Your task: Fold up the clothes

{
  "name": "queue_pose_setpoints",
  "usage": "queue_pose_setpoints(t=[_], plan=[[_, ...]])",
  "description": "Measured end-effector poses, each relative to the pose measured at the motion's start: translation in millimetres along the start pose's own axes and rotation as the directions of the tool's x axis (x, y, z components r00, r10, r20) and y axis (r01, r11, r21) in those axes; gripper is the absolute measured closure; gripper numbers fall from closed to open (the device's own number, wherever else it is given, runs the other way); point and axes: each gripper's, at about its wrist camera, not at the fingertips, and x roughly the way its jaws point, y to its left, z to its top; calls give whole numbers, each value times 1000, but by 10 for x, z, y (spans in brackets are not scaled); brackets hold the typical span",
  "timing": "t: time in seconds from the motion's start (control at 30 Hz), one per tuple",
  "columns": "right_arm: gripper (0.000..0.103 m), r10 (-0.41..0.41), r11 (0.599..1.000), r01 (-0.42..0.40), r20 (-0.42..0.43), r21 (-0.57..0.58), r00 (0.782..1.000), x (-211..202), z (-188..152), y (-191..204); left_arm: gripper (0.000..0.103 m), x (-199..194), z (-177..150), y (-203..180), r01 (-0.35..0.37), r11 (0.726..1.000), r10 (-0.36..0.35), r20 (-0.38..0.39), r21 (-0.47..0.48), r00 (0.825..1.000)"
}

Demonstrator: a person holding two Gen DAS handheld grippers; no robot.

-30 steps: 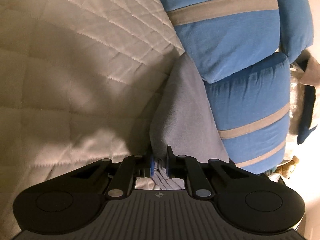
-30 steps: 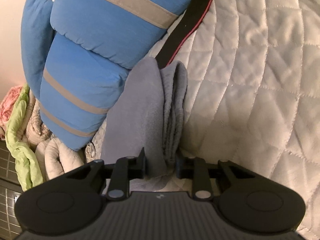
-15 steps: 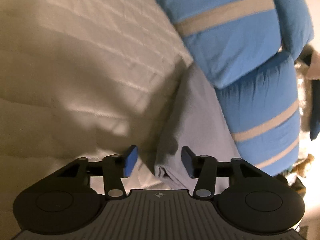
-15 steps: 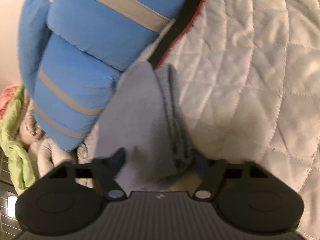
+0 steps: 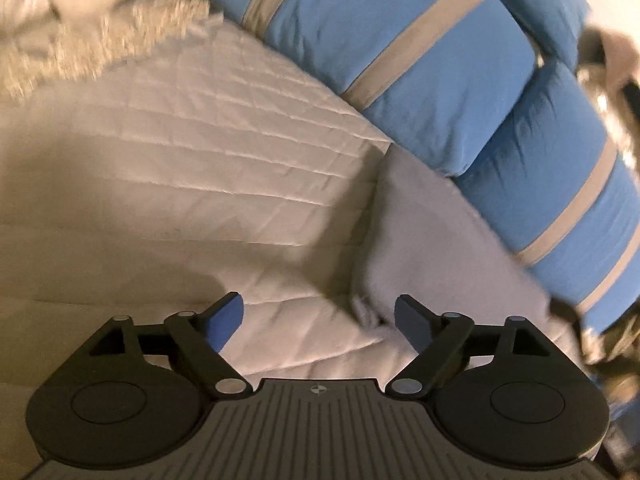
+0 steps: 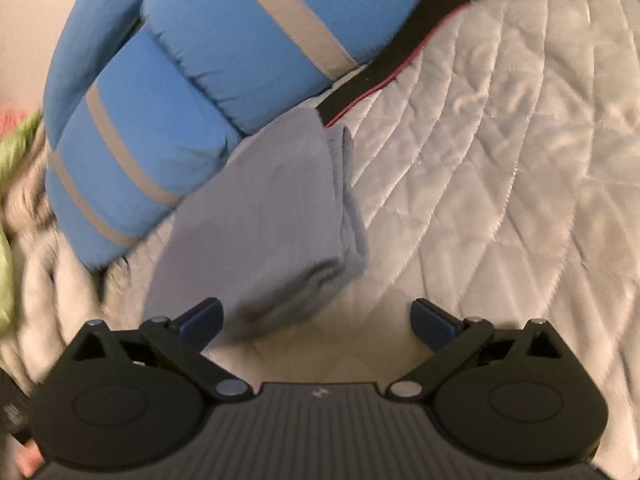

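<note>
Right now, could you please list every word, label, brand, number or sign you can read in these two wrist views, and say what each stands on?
No readable words or numbers.
Left gripper body: a small round crosshair mark, a symbol only.
Right gripper body: a tiny light emblem, too small to read.
Folded grey garment, blue striped duvet, quilted bedspread: no print visible.

Both wrist views angled down, close, sharing grey garment (image 5: 432,240)

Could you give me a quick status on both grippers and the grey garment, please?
Left gripper, right gripper: jaws opening, nothing between. Grey garment folded on quilt, against blue bedding. Nothing in the way.
</note>
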Motion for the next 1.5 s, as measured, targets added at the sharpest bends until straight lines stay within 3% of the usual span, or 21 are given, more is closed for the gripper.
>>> queue_pose_setpoints(t=[0.07,0.2,0.37,0.53,0.63,0.7,0.8,1.2,1.5], plan=[[0,-46,995,47,13,-84,999,-56,-155,115,11,-65,-97,-67,-44,996,42,25,75,999],[0,-116,965,123,44,-229,992,-110,-409,327,9,-177,-336,-195,-88,978,76,67,189,995],[0,-176,924,190,72,-333,982,-196,-691,471,9,-182,-678,-381,-111,935,90,77,337,993],[0,-247,853,270,111,-446,963,-214,-910,585,3,-130,-999,-509,-182,879,145,118,441,982],[0,-309,786,327,125,-525,943,-131,-1019,620,0,-107,-1140,-557,-235,846,173,169,478,970],[0,-312,773,341,147,-535,939,-139,-1059,634,0,-109,-1170,-540,-245,855,179,185,457,966],[0,-319,786,343,139,-515,938,-137,-1045,619,0,-105,-1166,-554,-256,852,189,187,457,964],[0,-363,774,392,157,-497,918,-116,-1097,693,0,-87,-1203,-552,-257,848,173,216,463,961],[0,-356,775,390,167,-497,920,-122,-1107,677,0,-94,-1239,-564,-274,850,181,239,449,954]])
